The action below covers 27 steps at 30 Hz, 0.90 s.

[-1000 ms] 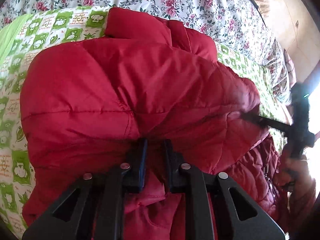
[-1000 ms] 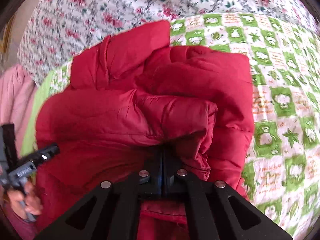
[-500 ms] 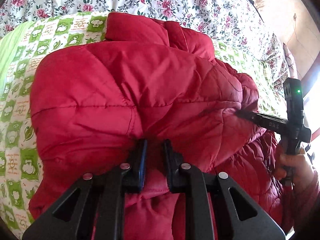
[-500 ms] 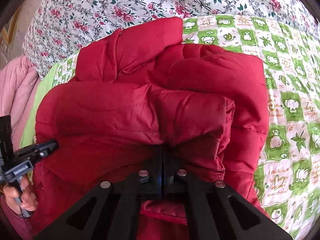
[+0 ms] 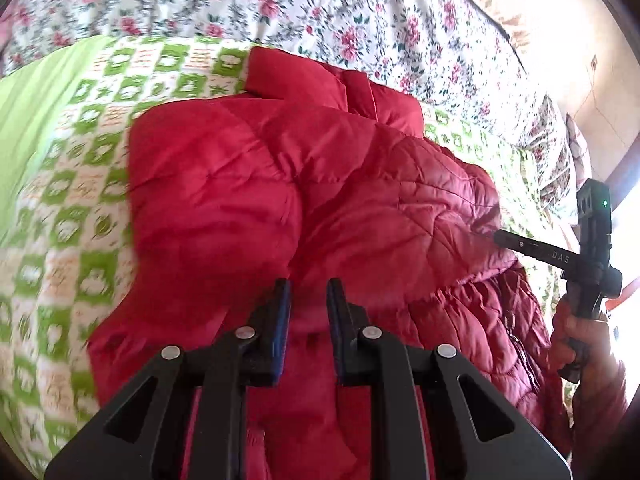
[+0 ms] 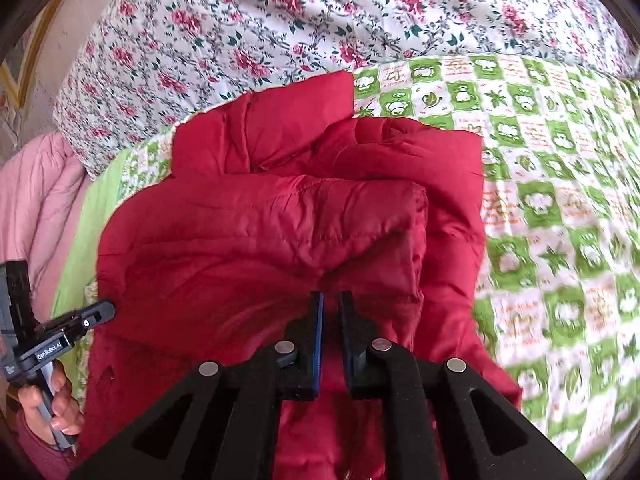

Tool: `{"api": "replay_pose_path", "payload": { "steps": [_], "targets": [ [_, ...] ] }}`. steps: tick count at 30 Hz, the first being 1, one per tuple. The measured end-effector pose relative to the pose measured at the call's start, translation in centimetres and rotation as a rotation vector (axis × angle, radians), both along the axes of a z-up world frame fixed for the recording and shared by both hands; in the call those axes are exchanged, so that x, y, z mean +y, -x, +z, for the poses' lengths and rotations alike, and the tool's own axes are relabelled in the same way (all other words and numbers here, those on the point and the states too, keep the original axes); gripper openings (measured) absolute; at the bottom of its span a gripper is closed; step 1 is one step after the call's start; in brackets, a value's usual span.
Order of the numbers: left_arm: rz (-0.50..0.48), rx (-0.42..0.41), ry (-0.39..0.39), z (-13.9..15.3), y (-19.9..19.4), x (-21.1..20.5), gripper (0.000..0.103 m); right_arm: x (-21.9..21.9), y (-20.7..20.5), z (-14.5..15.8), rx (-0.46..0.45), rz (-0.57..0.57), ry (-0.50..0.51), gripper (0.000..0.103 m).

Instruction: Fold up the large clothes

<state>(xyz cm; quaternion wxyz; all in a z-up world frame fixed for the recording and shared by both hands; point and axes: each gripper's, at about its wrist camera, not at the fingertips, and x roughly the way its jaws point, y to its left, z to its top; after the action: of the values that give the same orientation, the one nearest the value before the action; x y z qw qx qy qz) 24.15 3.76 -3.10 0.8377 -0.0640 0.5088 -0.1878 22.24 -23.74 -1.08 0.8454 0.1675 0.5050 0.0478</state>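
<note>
A red puffer jacket (image 5: pixel 280 200) lies folded over itself on a green-and-white checked blanket (image 5: pixel 80 200); it also shows in the right wrist view (image 6: pixel 280 232). My left gripper (image 5: pixel 308 288) stands at the jacket's near folded edge with its jaws a little apart and no cloth gripped between them. My right gripper (image 6: pixel 331 300) stands at the other end of the near edge, jaws slightly parted, no cloth pinched. Each gripper shows in the other's view, the right one (image 5: pixel 500 238) touching the jacket's side and the left one (image 6: pixel 104 310) beside it.
The blanket (image 6: pixel 560 200) lies on a bed with a floral sheet (image 5: pixel 320 8) behind the jacket. A pink quilted cloth (image 6: pixel 36 208) lies at the left of the right wrist view. A wall (image 5: pixel 560 40) stands beyond the bed.
Both grippers have opened and let go of the jacket's folded edge, then drawn back a little. The folded-over top layer has settled on the jacket.
</note>
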Motion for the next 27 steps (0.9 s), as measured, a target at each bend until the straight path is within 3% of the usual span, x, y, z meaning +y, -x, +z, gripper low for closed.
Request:
{"api": "replay_pose_path", "payload": {
  "steps": [3,5,16,27],
  "targets": [
    [0.028,-0.002,0.006,0.6,1.8,1.5,0.016,0.0,1.7,0.8,-0.012,0.017,-0.007,0.025],
    [0.047,-0.004,0.002,0.8,2.9,2.4,0.016,0.5,2.7,1.3,-0.017,0.032,-0.005,0.040],
    [0.108,0.009,0.004,1.1,8.6,6.0,0.017,-0.1,9.0,2.4,-0.013,0.040,-0.004,0.041],
    [0.150,0.006,-0.011,1.9,13.6,10.5,0.039,-2.6,16.6,3.2,0.016,0.017,0.004,0.055]
  ]
}}
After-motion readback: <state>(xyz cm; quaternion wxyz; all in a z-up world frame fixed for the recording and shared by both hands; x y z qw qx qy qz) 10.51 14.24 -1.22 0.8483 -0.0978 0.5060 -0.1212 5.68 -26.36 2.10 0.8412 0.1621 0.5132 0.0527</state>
